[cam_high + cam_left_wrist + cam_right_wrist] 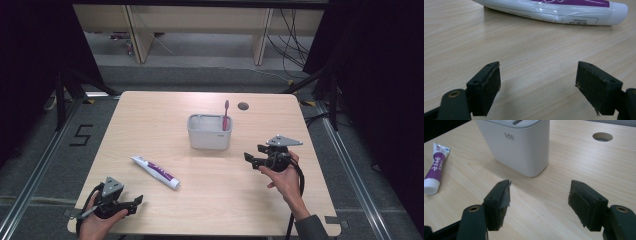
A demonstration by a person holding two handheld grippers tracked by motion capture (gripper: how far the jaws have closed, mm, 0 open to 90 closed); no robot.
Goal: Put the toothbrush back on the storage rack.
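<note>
Left gripper view looks along my left claw (537,87), its jaws spread wide with nothing between them, hovering low over the pale wood table (499,45). Just beyond the jaws lies the toothpaste tube (554,10), white with a purple band, flat on its side with its cap end toward the right of that view. In the high view my left claw (135,204) sits near the table's front left corner, the tube (156,171) a little ahead of it. My right claw (539,202) is likewise open and empty, pointed at the white holder (519,145), which stands upright near it but apart. From above, a pink toothbrush (225,115) stands in the holder's right end.
</note>
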